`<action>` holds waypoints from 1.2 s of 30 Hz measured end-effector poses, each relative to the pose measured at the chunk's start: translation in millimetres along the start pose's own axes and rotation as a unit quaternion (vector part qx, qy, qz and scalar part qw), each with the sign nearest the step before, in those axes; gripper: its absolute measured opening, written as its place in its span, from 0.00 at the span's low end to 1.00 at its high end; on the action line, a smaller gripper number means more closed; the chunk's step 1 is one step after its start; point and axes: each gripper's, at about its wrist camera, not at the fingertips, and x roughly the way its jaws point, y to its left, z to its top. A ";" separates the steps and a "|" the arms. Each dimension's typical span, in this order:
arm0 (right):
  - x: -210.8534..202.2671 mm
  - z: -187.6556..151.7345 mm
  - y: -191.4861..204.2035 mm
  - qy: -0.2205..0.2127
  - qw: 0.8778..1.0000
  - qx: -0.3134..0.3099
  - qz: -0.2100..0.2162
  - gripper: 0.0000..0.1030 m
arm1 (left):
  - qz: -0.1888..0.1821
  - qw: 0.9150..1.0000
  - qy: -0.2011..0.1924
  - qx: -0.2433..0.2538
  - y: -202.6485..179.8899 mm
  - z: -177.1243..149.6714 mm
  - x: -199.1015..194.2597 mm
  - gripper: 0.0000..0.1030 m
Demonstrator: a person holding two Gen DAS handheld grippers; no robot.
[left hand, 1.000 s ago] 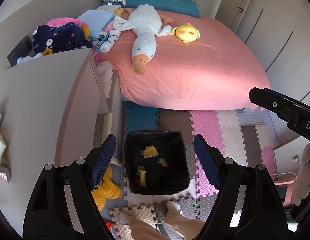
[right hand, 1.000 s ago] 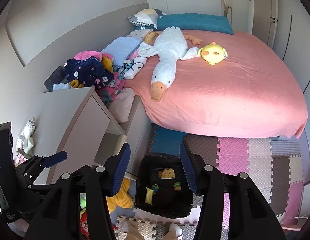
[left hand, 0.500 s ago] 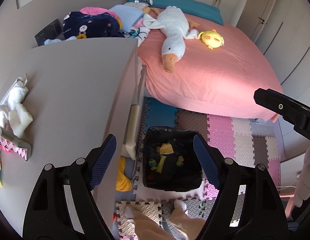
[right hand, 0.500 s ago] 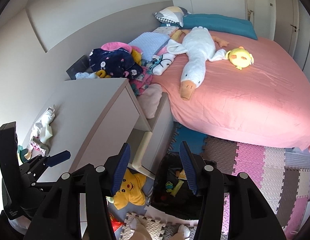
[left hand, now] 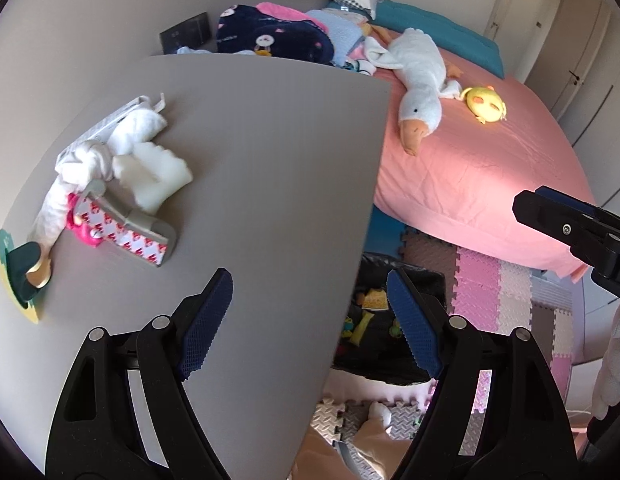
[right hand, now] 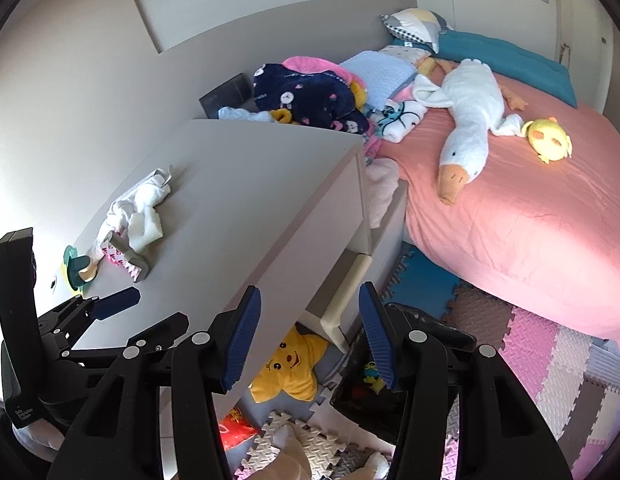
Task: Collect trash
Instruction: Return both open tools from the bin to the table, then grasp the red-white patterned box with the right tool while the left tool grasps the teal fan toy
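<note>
On the grey dresser top (left hand: 270,168) lie crumpled white tissues (left hand: 142,160), a red-and-white patterned carton (left hand: 130,236) and a green and yellow piece (left hand: 22,280) at the left edge. The same tissues (right hand: 140,216) and carton (right hand: 126,260) show in the right wrist view. A black bin (left hand: 414,292) with small bits of trash in it stands on the floor beside the dresser. My left gripper (left hand: 308,304) hangs open and empty over the dresser's right edge. My right gripper (right hand: 309,300) is open and empty above the gap between the dresser and the bin (right hand: 438,328).
A pink bed (left hand: 490,168) with a white goose plush (left hand: 422,92) and a yellow plush (left hand: 486,104) fills the right. Clothes (right hand: 306,92) are piled behind the dresser. A yellow star plush (right hand: 290,364), a red packet (right hand: 236,428), foam mats (right hand: 550,360) and the person's feet (left hand: 378,416) are below.
Both views have swung left. The dresser top with the tissues and carton has come into the middle, and the bin has slid to the lower right. Neither gripper's jaws have changed.
</note>
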 end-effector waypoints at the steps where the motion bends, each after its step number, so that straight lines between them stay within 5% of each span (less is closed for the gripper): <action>1: 3.5 0.7 8.4 0.002 1.000 -0.007 0.006 0.51 | 0.005 1.000 -0.001 -0.007 7.8 -2.2 -1.7 0.75; 19: 49.7 6.8 125.5 0.040 0.989 -0.111 0.084 0.51 | 0.104 0.986 -0.032 -0.127 127.1 -40.9 -38.8 0.75; 36: 96.9 19.5 200.7 0.084 0.973 -0.169 0.133 0.51 | 0.135 0.971 -0.022 -0.195 204.5 -51.3 -38.7 0.75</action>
